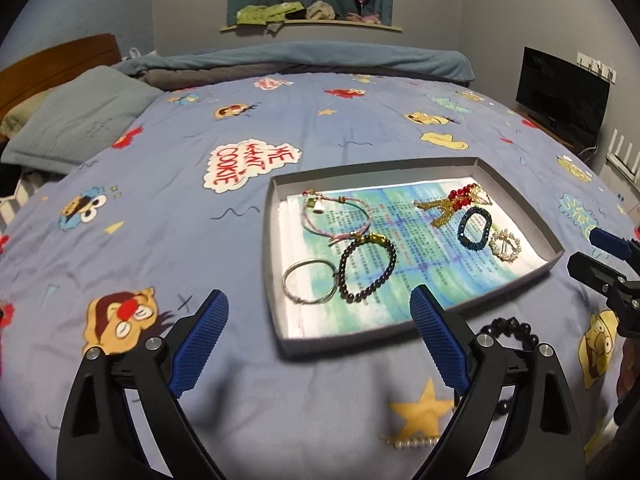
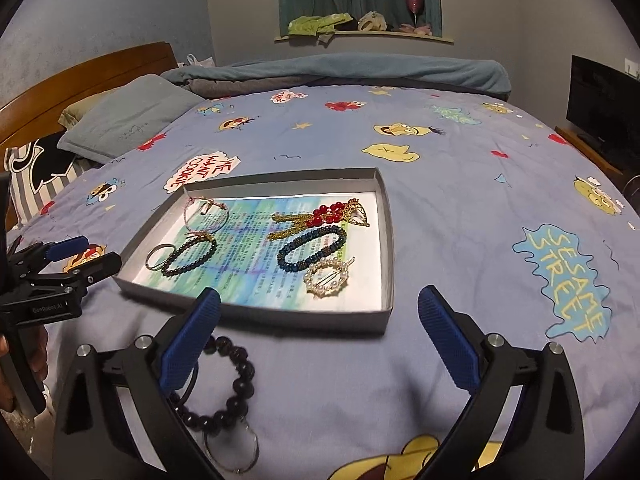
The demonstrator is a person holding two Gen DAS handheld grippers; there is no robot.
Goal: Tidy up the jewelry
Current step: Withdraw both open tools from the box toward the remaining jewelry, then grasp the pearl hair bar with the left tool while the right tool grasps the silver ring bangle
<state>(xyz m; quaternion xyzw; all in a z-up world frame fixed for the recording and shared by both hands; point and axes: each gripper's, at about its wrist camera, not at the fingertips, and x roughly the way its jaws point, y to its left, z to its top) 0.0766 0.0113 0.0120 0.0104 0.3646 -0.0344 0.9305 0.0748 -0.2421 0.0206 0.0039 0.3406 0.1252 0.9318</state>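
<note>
— Under the right gripper (image 2: pixel 320 316), spread and empty, lay the black bead bracelet (image 2: pixel 228 384) on the bedspread (image 2: pixel 460 208), outside the tray (image 2: pixel 386 264).

— Yes. It should pinch one bead only. Left gripper (image 1: pixel 320 312) was also spread.

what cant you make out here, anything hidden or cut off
- Black bead bracelet: left wrist view shows only part; the left gripper covers the rest. In the right wrist view the right gripper hides its near-left side.
- Pearl strip: left wrist view, partly behind the gripper; type unclear.
- Printed sheet in the tray: text too small to read.
</note>
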